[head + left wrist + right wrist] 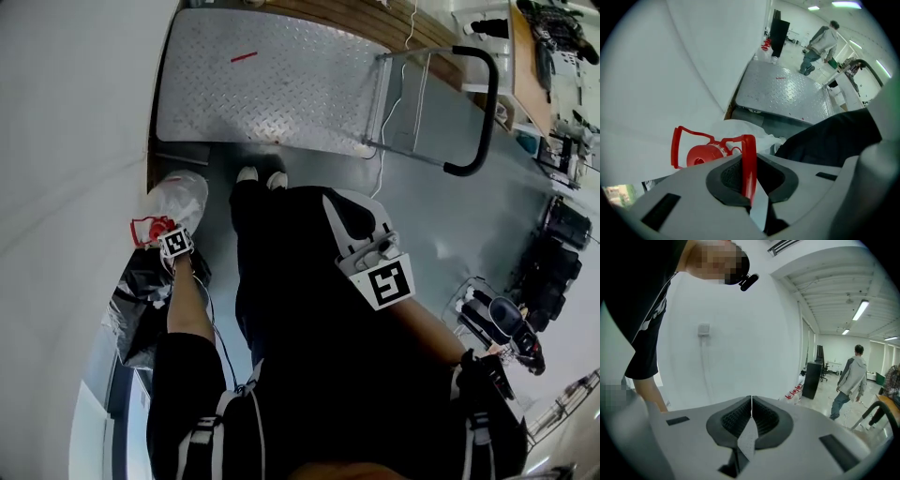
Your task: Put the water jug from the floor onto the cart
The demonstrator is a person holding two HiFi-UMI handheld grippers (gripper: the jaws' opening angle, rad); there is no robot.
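A grey, glossy floor [450, 216] runs beside a plain white wall [66, 141]. The flat cart [272, 84] stands on it with a bare diamond-plate deck (one short red mark [244, 56] near its far edge) and a black push handle [483, 112] rising at its right end. The water jug [183, 199] is not on the deck. It sits low off the deck's near left corner, close against the wall and just beside the wearer's shoes [261, 175]. Its base is hidden, so I cannot tell whether it rests on the floor.

The left gripper [750, 178] points down over the jug, and its jaws are closed on the jug's red handle [749, 159], which runs upright between the pads. The right gripper [751, 404] is held out over the floor, well apart from the jug, with its jaws pressed together and nothing between them.

Only the left gripper view shows the grip itself, along with the red cap [701, 155] and the thin red frame looping off to its left. The head view shows just a bit of red beside the marker cube. Only the right gripper view shows the upper room: a ribbed ceiling with light strips [860, 310] and a small box on the wall [703, 329]. Both gripper views show a person walking [851, 380] and a tall black cabinet [811, 376] at the far end, which the head view does not show.
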